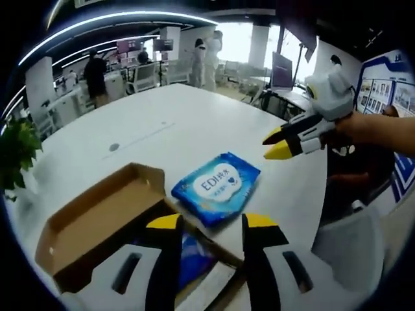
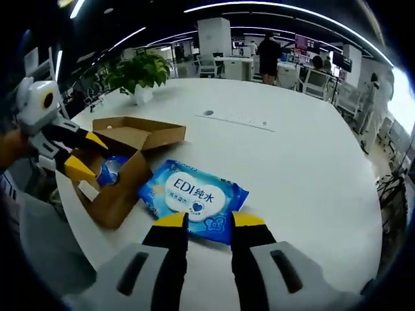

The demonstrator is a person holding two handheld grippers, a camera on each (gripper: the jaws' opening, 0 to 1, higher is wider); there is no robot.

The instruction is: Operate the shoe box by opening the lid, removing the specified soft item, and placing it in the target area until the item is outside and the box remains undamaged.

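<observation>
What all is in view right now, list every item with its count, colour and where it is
Shoe box: one, brown cardboard, lid open, near the table's edge.
Wet wipes pack: one, blue with a white label, lying on the table beside the box.
Blue item in the box: one, partly hidden, type unclear.
Table: one, white, large and rounded.
Potted plant: one, green, at the table's far edge.
People: several, standing in the background office.
Left gripper: black with yellow tips, open, over the box.
Right gripper: black with yellow tips, open, just short of the wipes pack.
</observation>
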